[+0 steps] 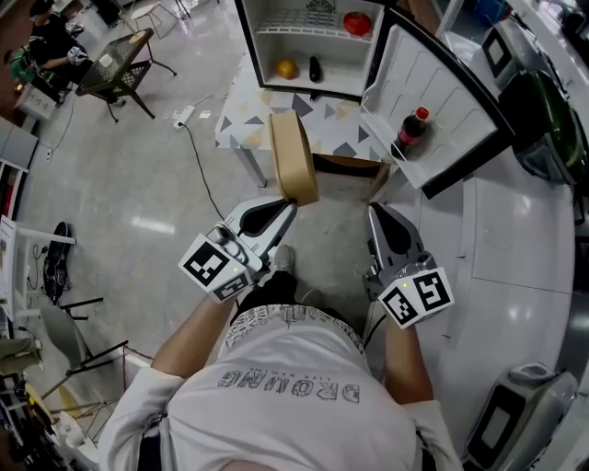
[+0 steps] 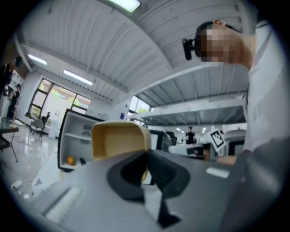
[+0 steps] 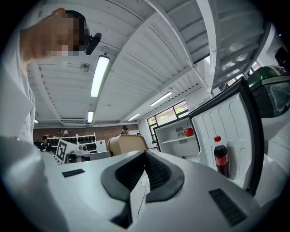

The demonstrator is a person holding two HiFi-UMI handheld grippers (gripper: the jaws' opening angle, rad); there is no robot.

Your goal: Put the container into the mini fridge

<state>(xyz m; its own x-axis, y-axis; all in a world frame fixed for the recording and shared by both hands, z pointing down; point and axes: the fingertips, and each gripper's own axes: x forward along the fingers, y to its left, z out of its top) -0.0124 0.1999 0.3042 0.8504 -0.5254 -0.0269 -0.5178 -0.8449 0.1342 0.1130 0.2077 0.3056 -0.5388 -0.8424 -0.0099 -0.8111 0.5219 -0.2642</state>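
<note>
A tan open-topped container hangs in the air in front of the open mini fridge, with my left gripper shut on its lower rim. In the left gripper view the container rises just past the closed jaws, its hollow side facing the camera. My right gripper is shut on nothing, to the right of the container and below the fridge door. The right gripper view shows its jaws pressed together, the container to the left and the fridge beyond.
Inside the fridge lie an orange, a dark item and a red tomato. A cola bottle stands in the door shelf. The fridge sits on a patterned low table. A white counter runs along the right; a cable crosses the floor.
</note>
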